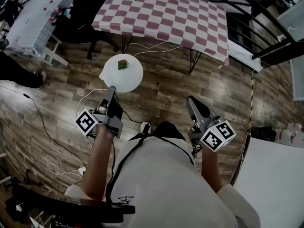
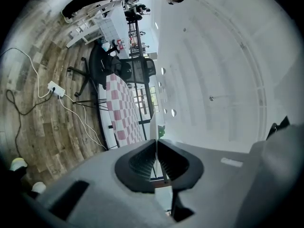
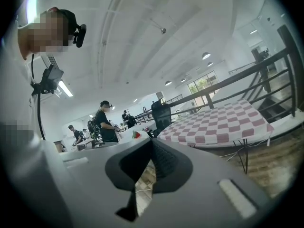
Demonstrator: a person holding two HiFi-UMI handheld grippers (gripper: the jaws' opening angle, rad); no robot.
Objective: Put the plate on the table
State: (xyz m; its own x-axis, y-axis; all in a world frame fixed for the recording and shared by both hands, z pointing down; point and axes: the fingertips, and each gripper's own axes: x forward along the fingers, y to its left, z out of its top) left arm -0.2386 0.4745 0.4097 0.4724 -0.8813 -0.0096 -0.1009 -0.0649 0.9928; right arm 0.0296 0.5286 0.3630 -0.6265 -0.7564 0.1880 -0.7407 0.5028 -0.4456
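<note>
No readable writing anywhere: small dark print on the person's white shirt was too small to read, and the cubes on the tools carried only black-and-white square markers.

The plate, white and round, hung in the air over the wood floor, short of the counter and not on it. A small green and red thing sat on the plate's far side. The left tool was clamped on the plate's near rim, and its own view showed the thin rim edge-on between pads pressed together. The right tool was closed with nothing in it, held well apart from the plate.

The counter wore a red-and-white checked cloth. Between the plate and the counter there was only floor, with a white cable looping near the counter's legs. A black chair and a white rack stood at the left, a black railing at the right. A black cable trailed over the floor at the left, and a white power strip lay there too.

Both forearms reached forward from the body. The left tool pointed about level at the counter, the right one tipped slightly down.
</note>
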